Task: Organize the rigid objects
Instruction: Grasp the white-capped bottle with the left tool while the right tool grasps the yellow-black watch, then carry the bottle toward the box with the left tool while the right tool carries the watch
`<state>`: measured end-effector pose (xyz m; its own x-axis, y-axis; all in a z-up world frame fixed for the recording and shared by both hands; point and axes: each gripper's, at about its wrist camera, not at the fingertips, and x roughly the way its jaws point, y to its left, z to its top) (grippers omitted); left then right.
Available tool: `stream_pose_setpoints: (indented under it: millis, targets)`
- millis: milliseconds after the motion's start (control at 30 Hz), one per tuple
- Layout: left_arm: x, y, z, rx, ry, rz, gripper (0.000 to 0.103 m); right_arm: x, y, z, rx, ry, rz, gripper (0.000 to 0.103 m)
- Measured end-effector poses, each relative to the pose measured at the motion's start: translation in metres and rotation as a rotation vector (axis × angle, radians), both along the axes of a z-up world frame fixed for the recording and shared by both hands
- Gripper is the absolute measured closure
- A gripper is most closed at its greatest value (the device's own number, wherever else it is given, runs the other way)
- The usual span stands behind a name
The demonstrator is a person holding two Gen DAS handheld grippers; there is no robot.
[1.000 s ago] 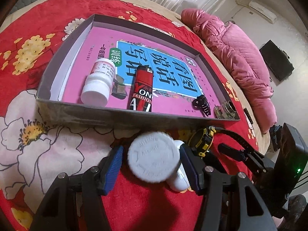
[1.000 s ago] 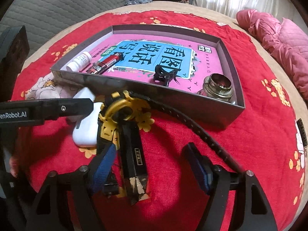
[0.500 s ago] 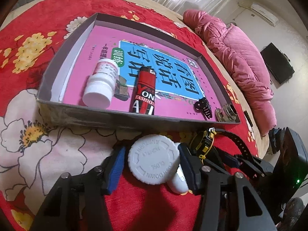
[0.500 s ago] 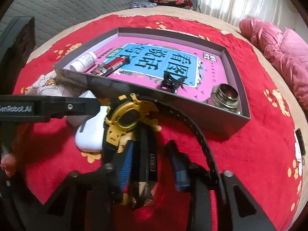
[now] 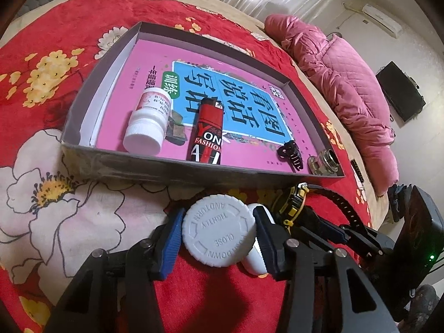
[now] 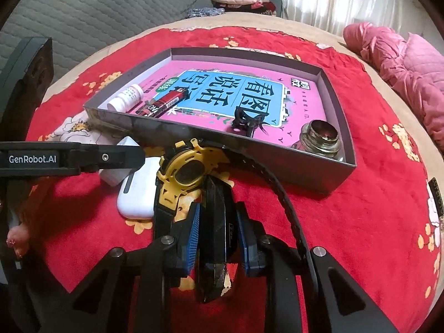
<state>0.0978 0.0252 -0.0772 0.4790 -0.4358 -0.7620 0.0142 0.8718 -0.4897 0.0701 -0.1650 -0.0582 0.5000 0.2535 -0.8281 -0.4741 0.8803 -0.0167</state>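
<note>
Left-wrist view: the left gripper (image 5: 217,236) clamps a white bottle (image 5: 219,234) by its cap; the body is hidden below. Beside it an earbud case (image 5: 254,260) peeks out, mostly covered. Right-wrist view: the right gripper (image 6: 216,230), its jaws closing, pinches the black strap of a yellow watch (image 6: 191,172) lying on the red cloth (image 6: 360,208) just before the box (image 6: 341,127). The strap's buckle end blurs between the pads.
</note>
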Motion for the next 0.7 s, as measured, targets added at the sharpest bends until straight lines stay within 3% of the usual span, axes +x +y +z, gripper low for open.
stream_pose_setpoints:
  millis: [700]
  targets:
    - [-0.02, -0.007, 0.03, 0.086, -0.089, -0.023, 0.053, -0.008, -0.015, 0.022, 0.102, -0.019, -0.029, 0.078]
